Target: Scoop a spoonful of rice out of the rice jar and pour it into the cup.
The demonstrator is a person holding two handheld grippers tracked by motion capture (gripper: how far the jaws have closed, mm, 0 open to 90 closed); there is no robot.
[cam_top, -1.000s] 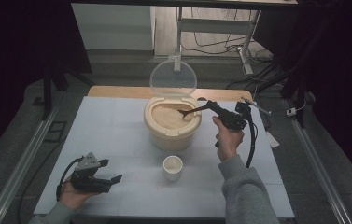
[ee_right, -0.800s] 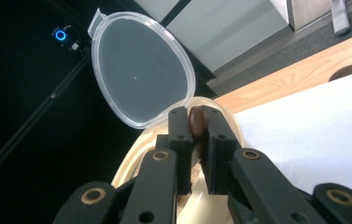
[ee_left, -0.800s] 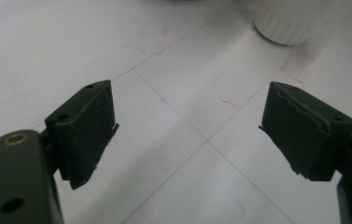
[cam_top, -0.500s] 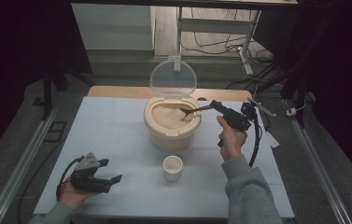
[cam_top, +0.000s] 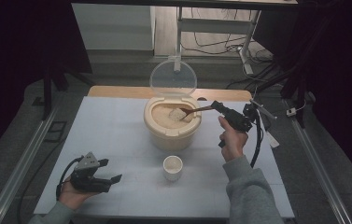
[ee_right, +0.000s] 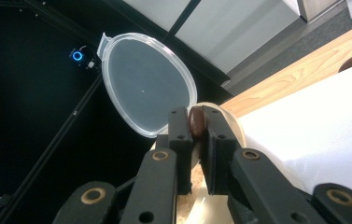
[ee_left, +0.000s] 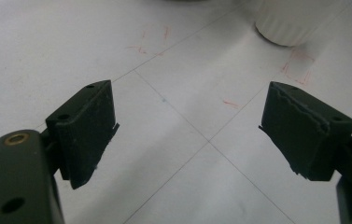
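Two grippers work here: near the table's (cam_top: 117,121) front-left corner the left gripper (cam_top: 110,179) rests idle, jaws wide and empty; past the cup (cam_top: 172,167), the right gripper (cam_top: 216,106) clamps a spoon (cam_top: 193,111), scooping rice in the open container (cam_top: 171,122).

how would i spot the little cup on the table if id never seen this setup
Start at the big beige rice container with its clear lid flipped up, mid-table. Just in front of it, toward the person, stands the small white cup, alone on the pale mat: round, open-topped, far smaller than the container.
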